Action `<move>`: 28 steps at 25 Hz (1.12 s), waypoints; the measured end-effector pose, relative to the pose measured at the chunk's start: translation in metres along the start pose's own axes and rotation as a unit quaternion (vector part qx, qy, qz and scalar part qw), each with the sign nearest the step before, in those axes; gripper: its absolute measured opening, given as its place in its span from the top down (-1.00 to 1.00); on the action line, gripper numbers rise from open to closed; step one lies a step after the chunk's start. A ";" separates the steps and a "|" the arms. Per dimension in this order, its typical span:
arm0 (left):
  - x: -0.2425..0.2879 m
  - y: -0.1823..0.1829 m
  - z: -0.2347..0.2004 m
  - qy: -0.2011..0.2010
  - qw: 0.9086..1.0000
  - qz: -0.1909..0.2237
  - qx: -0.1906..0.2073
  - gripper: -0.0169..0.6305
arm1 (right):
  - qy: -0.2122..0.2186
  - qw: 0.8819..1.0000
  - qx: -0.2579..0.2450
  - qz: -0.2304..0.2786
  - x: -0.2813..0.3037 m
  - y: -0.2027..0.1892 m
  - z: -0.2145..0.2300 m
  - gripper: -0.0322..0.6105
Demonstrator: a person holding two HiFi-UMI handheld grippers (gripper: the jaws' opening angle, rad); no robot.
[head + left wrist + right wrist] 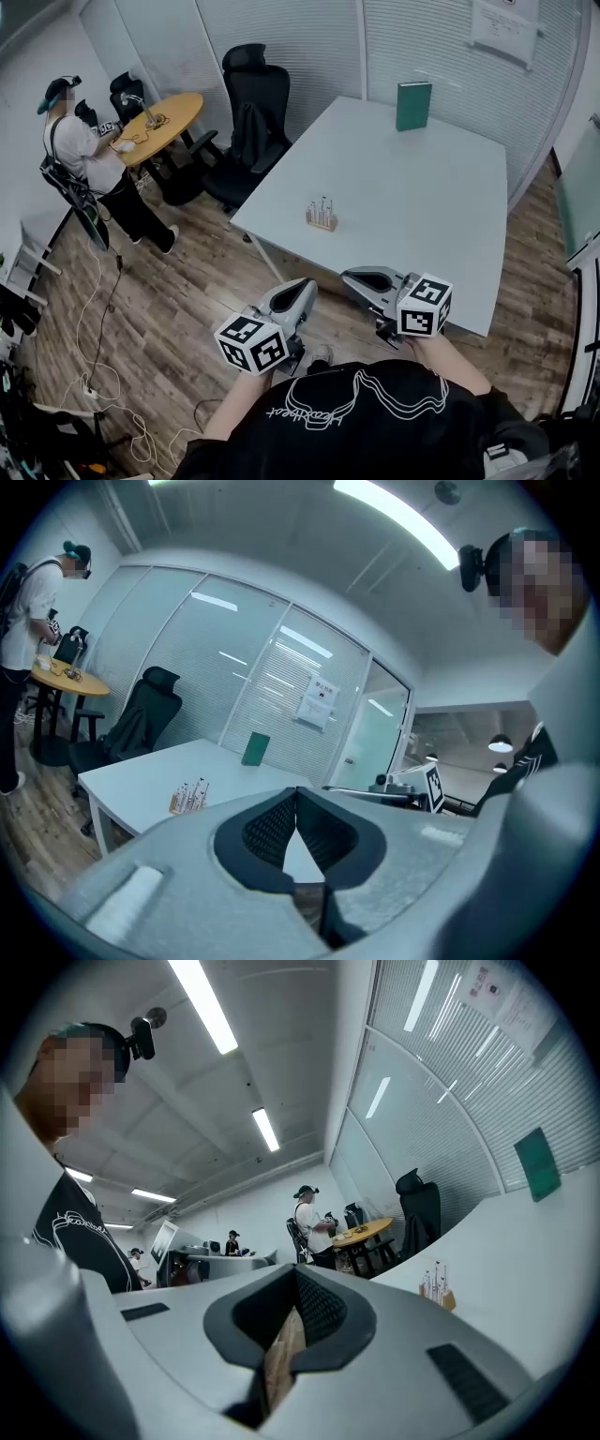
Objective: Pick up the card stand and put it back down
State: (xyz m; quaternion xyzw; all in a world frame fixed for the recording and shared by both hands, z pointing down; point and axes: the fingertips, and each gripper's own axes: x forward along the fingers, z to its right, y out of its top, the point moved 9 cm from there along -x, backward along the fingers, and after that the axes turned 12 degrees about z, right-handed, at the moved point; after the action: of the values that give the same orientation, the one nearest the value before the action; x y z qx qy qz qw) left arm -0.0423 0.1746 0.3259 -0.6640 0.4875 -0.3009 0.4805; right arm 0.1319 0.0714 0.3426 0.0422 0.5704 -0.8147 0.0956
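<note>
White surface [441, 206] occupies the middle of a glass-walled room in the head view. Card stand [322, 217]: a small pale wooden base carrying several thin upright holders. It stands upright near the surface's left edge, well apart from both tools. Green box [413, 105] stands upright near the far edge. Left tool [302, 286] hangs over the wooden floor [169, 281]; right tool [354, 277] hangs at the surface's near edge.

Left gripper view: jaws closed tip to tip, nothing between them; card stand sits beyond, to the left.

Right gripper view: jaws closed and empty; card stand sits on the surface to the right.
</note>
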 end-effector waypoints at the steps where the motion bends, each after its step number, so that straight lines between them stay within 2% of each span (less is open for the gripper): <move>1: 0.004 0.006 -0.014 -0.005 1.000 -0.003 -0.002 0.91 | -0.006 1.000 0.001 0.002 0.013 0.001 0.006 0.87; 7: 0.034 0.033 -0.091 -0.037 0.999 -0.034 0.000 0.91 | -0.040 0.999 -0.005 0.004 0.078 0.009 0.045 0.87; 14: 0.067 0.047 -0.166 -0.081 0.995 -0.054 -0.004 0.90 | -0.094 0.995 -0.010 0.022 0.120 0.007 0.087 0.87; 19: 0.089 0.043 -0.201 -0.127 0.989 -0.070 0.022 0.90 | -0.119 0.992 -0.030 0.028 0.128 -0.001 0.104 0.87; 24: 0.112 0.024 -0.218 -0.136 0.986 -0.091 0.012 0.90 | -0.161 0.986 -0.032 0.008 0.114 -0.015 0.127 0.87; 28: 0.128 0.008 -0.230 -0.128 0.986 -0.109 0.017 0.88 | -0.178 0.984 -0.026 0.008 0.108 -0.023 0.145 0.87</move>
State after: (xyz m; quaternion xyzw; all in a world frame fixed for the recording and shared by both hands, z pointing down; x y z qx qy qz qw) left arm -0.2007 -0.0246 0.3918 -0.7381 0.3418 -0.2722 0.5141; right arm 0.0276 -0.0687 0.3952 -0.1009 0.5649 -0.7933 0.2033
